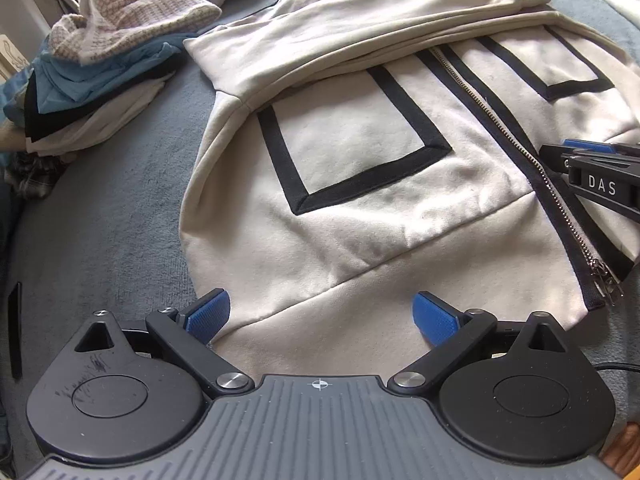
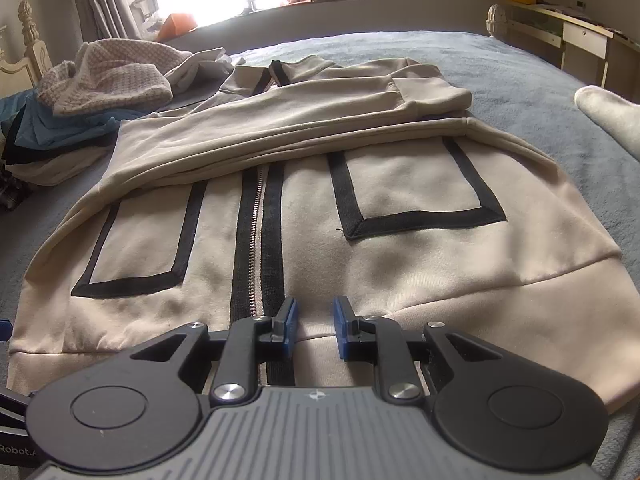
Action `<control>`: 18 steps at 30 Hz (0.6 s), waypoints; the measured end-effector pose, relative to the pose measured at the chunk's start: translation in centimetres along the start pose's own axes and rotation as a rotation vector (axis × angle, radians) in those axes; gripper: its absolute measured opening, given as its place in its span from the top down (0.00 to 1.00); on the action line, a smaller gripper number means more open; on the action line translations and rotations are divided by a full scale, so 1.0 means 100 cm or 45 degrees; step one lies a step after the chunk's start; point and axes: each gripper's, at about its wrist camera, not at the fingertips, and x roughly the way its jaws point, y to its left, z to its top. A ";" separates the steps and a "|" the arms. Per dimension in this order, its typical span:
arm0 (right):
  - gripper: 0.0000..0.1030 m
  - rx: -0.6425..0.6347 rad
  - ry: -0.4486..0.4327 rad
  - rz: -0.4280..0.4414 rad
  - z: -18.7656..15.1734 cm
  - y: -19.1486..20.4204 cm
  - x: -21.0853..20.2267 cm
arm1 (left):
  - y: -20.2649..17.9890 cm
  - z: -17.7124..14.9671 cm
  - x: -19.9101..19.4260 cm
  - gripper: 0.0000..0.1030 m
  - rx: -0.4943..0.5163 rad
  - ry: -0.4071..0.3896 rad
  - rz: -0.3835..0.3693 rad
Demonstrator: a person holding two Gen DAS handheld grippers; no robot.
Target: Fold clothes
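Your jacket (image 2: pixel 320 264) lies flat, front up, on the grey-blue blanket (image 2: pixel 500 68) of the bed, its hem nearest both grippers. It is soft cream fleece, matte and slightly wrinkled, with two patch pockets outlined in flat black woven tape. A metal zip (image 1: pixel 532 160) with silver teeth runs up the middle between two black bands, and its pulls sit at the hem. Both sleeves are folded across the chest in thick, rounded rolls.

Your left gripper (image 1: pixel 320 314) hangs over the hem with its jaws spread wide and nothing between them; the blue pads are ribbed plastic, the arms black, the body grey and grooved. Your right gripper (image 2: pixel 314 328) has its jaws drawn in to a narrow gap just right of the zip at the hem. The pads stand apart over the cloth, and I cannot tell whether any fabric is pinched.

In the left view, the right gripper's side shows at 3 o'clock, marked "DAS" in white letters. In the right view, "Robot." reads at the 8 o'clock edge.

At 10 o'clock in both views sits a pile (image 1: pixel 92 80) of clothes: a nubbly pink-and-white knit on top, smooth blue cloth, then black and white layers below. A white fluffy item (image 2: pixel 612 116) lies at 2 o'clock in the right view.
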 end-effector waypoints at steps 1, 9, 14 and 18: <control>0.80 0.004 -0.001 0.002 0.000 0.000 0.000 | 0.000 0.000 -0.001 0.04 0.002 -0.002 0.006; 0.80 0.028 -0.004 0.022 -0.002 -0.003 0.000 | 0.000 0.001 -0.011 0.04 0.010 -0.016 0.055; 0.80 0.045 -0.002 0.040 -0.002 -0.005 0.000 | 0.002 0.003 -0.021 0.04 0.001 -0.045 0.106; 0.80 0.059 -0.001 0.054 -0.003 -0.007 0.000 | 0.006 0.001 -0.031 0.04 -0.001 -0.077 0.148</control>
